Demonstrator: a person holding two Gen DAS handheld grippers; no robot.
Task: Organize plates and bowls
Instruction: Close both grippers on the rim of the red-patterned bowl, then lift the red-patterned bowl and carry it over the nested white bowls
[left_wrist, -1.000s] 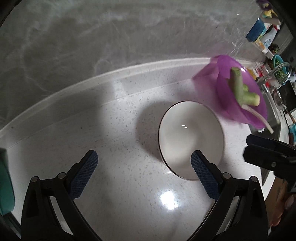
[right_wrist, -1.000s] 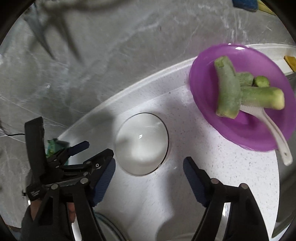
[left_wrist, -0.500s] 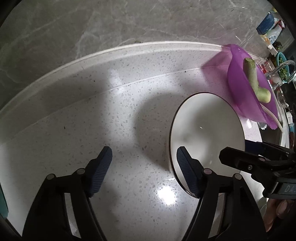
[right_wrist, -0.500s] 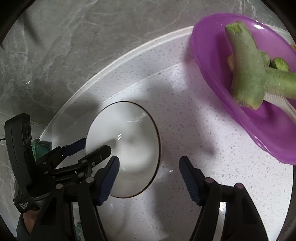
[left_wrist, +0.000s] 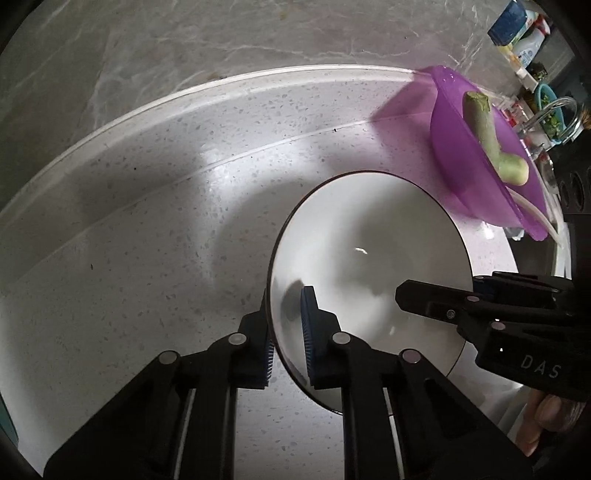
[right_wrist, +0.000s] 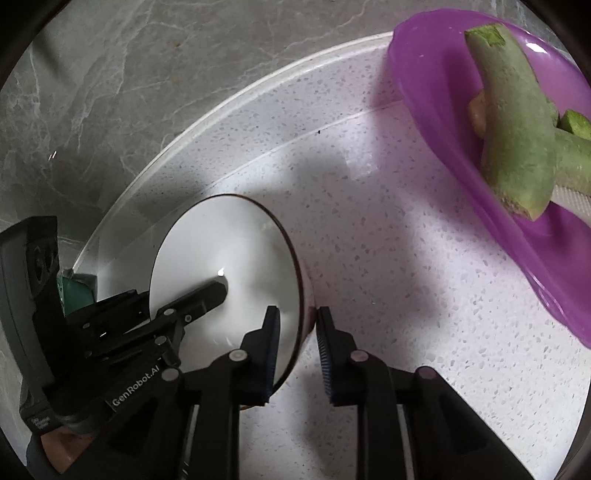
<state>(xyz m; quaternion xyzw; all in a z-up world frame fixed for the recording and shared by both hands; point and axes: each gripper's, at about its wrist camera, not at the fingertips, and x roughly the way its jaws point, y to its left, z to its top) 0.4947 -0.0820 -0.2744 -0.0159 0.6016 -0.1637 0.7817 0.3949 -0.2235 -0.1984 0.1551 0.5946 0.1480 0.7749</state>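
A white bowl (left_wrist: 369, 266) (right_wrist: 221, 258) with a thin dark rim sits on the speckled white counter (left_wrist: 147, 258). My left gripper (left_wrist: 286, 332) is shut on its left rim, one blue pad inside and one outside. In the right wrist view my right gripper (right_wrist: 297, 332) straddles the opposite rim. Its jaws are closing, and both pads look to touch the bowl's wall. Each gripper shows in the other's view, reaching over the bowl. A purple bowl (left_wrist: 450, 155) (right_wrist: 424, 92) with green vegetable pieces (right_wrist: 517, 129) and a white spoon stands to the right, apart from the white bowl.
A grey marble wall (left_wrist: 184, 44) rises behind the counter's raised back edge. Bottles (left_wrist: 509, 22) and a tap (left_wrist: 554, 110) over a sink lie at the far right. A green object (right_wrist: 75, 291) sits left of the bowl. A person's hand (left_wrist: 546, 417) holds the right gripper.
Both grippers have come down onto the white bowl and gone from wide open to closed on its opposite rims. The purple bowl has not moved.
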